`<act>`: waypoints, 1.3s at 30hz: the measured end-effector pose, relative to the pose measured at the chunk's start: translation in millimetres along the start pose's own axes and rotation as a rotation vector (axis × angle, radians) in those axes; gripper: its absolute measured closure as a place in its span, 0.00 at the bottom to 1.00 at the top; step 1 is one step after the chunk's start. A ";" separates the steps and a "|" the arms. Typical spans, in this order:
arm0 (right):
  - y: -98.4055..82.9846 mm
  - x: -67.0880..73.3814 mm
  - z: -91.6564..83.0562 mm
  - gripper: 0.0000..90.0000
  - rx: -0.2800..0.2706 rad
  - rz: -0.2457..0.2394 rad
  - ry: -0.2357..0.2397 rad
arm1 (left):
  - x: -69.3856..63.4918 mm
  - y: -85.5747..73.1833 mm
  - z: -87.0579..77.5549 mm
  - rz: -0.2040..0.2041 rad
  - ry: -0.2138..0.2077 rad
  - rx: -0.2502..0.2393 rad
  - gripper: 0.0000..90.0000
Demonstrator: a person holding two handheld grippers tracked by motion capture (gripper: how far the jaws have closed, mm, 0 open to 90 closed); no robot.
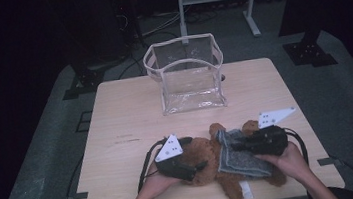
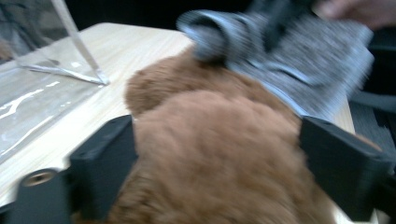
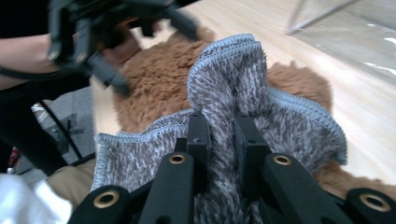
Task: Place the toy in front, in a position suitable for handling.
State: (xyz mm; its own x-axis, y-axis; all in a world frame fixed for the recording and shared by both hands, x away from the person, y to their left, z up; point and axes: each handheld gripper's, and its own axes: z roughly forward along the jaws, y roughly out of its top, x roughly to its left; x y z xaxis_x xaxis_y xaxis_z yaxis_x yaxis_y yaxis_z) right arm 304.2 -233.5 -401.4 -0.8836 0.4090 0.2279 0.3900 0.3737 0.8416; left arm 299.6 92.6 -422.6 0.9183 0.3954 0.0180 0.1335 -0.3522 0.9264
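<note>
**Grey cloth pinched over a brown plush bear at the near edge of the table**

A brown plush bear [image 1: 217, 163] lay on the wooden table [image 1: 126, 115], close to its near edge and a little right of the middle. A grey knitted cloth [image 1: 241, 157] was draped across the bear's body, its blue-edged hem bunched up into a ridge.

The right gripper [image 3: 222, 140] had its jaws drawn almost together on a raised fold of the cloth; in the right gripper view the fabric stood up between the two black jaws and was squeezed by them. In the high view this gripper [image 1: 240, 145] sat over the bear's right side, with the person's right hand [image 1: 284, 160] wrapped round its body.

The left gripper [image 2: 217, 154] stood with its jaws spread wide, one on each side of the bear's furry bulk. The left gripper view was blurred, and whether the pads pressed into the fur could not be told; the fur seemed to fill the whole gap. In the high view it [image 1: 199, 165] lay at the bear's left side, held by the left hand [image 1: 156, 185] near the table's near edge.

A clear plastic bag [image 1: 189, 75] with a white rim stood upright and open toward the far edge of the table, well apart from the bear and both grippers.
</note>
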 end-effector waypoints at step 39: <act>-10.8 5.5 -11.9 0.87 0.010 -0.072 0.006 | 14.0 -13.2 -11.6 -0.142 -0.095 0.089 0.02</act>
State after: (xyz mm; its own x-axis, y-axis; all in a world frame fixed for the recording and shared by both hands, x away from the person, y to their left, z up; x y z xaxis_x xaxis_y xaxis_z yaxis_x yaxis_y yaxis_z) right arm 292.0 -245.2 -403.4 -0.9110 0.3758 0.1702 0.3282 0.4103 0.8508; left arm 306.4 112.6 -430.2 0.9183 0.3663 -0.1503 0.2931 -0.3736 0.8801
